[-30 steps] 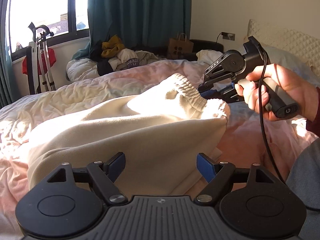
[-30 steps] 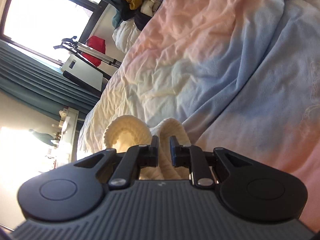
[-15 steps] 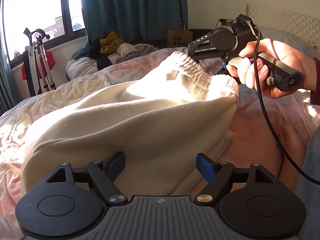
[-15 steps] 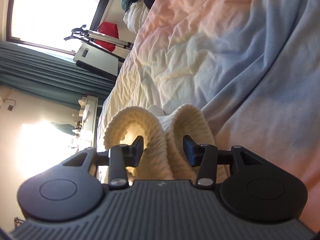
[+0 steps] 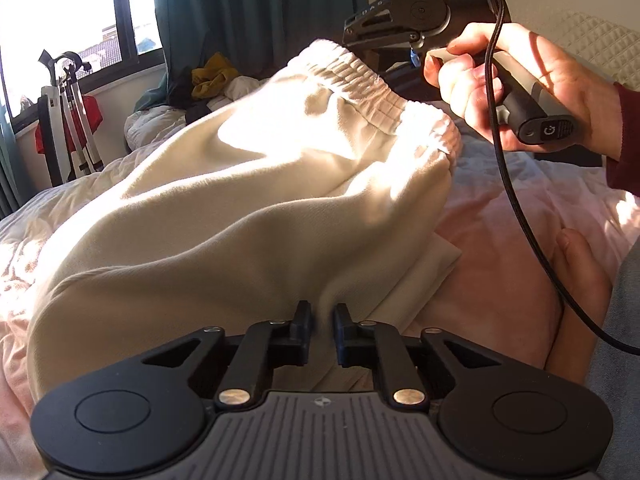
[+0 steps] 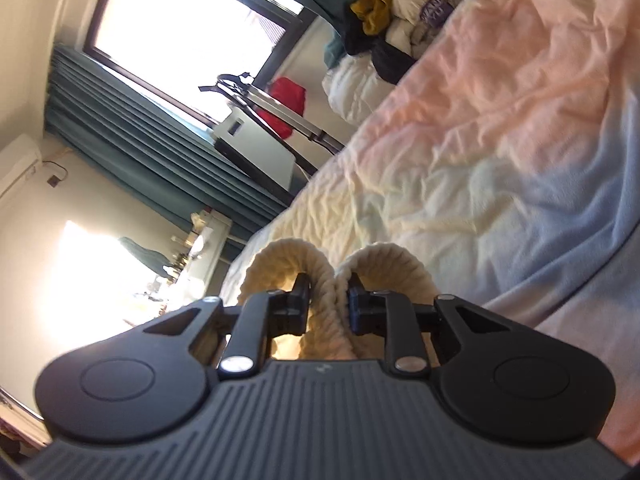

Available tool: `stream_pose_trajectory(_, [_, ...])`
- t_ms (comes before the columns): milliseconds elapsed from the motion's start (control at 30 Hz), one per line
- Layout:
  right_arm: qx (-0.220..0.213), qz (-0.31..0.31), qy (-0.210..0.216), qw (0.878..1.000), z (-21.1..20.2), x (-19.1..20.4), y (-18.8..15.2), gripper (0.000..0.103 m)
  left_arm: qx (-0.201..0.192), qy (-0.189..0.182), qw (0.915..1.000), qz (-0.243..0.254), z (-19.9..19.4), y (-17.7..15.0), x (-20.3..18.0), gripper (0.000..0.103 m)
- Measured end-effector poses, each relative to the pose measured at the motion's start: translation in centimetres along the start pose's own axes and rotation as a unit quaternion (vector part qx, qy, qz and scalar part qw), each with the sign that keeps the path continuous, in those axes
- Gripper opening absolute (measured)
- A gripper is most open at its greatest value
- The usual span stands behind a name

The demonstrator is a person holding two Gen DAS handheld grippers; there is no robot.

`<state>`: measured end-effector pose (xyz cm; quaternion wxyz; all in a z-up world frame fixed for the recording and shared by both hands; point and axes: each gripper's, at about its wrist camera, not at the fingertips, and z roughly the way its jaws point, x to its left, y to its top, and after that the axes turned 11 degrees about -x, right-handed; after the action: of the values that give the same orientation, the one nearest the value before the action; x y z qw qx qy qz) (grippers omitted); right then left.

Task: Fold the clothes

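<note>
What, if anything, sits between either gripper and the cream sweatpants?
Nothing visible. The left gripper is pinched on a fold of the cream sweatpants, and the right gripper clamps their ribbed waistband, raised above the bedspread.

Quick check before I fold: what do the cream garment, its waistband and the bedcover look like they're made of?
Cream garment: looks like thick matte fleece or sweatshirt knit; it drapes in soft, rounded folds without shine. Waistband: gathered, ribbed elastic, puckered in fine ridges where the right claw pinches it. Bedcover: thin woven fabric, probably cotton, matte with many fine creases. The left claw pinches the garment's lower edge.
</note>
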<state>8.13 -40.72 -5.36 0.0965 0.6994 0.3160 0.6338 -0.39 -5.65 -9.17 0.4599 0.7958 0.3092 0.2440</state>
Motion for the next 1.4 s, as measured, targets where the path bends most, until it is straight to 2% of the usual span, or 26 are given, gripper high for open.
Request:
stream_pose_trajectory(100, [-0.027,0.006,0.015,1.0,0.0,0.1,0.8,0.022,0.003,-0.018,0.9998,0.002,-0.1,-0.1,-0.3,0.005])
stream_pose_trajectory(233, [-0.007,0.025,-0.036,0.999,1.9,-2.6,0.8,0.022,0.019,-0.039,0.9991,0.006,0.2,-0.2,-0.6,0.005])
stream_pose_trajectory(333, [0.017,0.092,-0.066,0.993,2.9,-6.3,-0.2,0.022,0.031,-0.043,0.9984,0.02,0.4,-0.5,-1.2,0.005])
stream_pose_trajectory(433, [0.036,0.164,-0.085,0.982,3.5,-9.6,-1.3,0.025,0.032,-0.042,0.9985,0.014,0.5,-0.4,-0.9,0.005])
stream_pose_trajectory(533, [0.021,0.137,-0.095,0.986,2.4,-8.3,-1.2,0.026,0.025,-0.042,0.9988,0.001,0.3,-0.3,-0.5,0.006])
stream_pose_trajectory(633, [0.006,0.109,-0.104,0.989,1.2,-6.9,-1.1,0.027,0.012,-0.042,0.999,-0.011,-0.1,-0.1,-0.2,0.011])
stream_pose_trajectory(700, [-0.004,0.091,-0.111,0.99,0.5,-6.0,-1.0,0.027,-0.005,-0.036,0.9991,-0.023,-0.7,0.3,0.2,0.024])
stream_pose_trajectory(733, [-0.011,0.085,-0.114,0.99,0.0,-5.7,-0.9,0.028,-0.014,-0.033,0.999,-0.027,-1.1,0.5,0.4,0.026])
stream_pose_trajectory(867, [-0.064,0.118,-0.127,0.983,-4.1,-5.7,-0.8,0.043,-0.033,-0.012,0.9989,-0.03,-2.9,1.2,0.4,0.035])
stream_pose_trajectory(967, [-0.072,0.137,-0.138,0.978,-7.0,-5.4,-1.3,0.047,-0.044,0.009,0.9984,-0.036,-4.6,1.3,0.6,0.043])
stream_pose_trajectory(1067, [-0.06,0.104,-0.167,0.979,-8.7,-4.0,-2.8,0.048,-0.055,0.032,0.996,-0.062,-6.1,1.6,1.6,0.046])
stream_pose_trajectory(1133, [-0.059,0.086,-0.184,0.977,-9.7,-3.3,-4.3,0.049,-0.066,0.048,0.9915,-0.102,-7.0,1.9,3.1,0.054])
stream_pose_trajectory(1167, [-0.056,0.085,-0.191,0.976,-10.1,-3.2,-5.0,0.05,-0.07,0.058,0.9881,-0.124,-7.5,2.0,4.0,0.061])
stream_pose_trajectory(1233, [-0.049,0.093,-0.2,0.974,-10.5,-3.3,-6.0,0.051,-0.075,0.075,0.9783,-0.178,-8.3,2.0,6.1,0.069])
stream_pose_trajectory(1333, [-0.043,0.104,-0.202,0.973,-11.2,-3.4,-7.3,0.053,-0.081,0.097,0.9573,-0.26,-9.4,1.7,9.4,0.08])
stream_pose_trajectory(1400, [-0.036,0.116,-0.197,0.973,-11.7,-3.5,-8.5,0.053,-0.082,0.107,0.939,-0.316,-10.2,1.1,11.6,0.085])
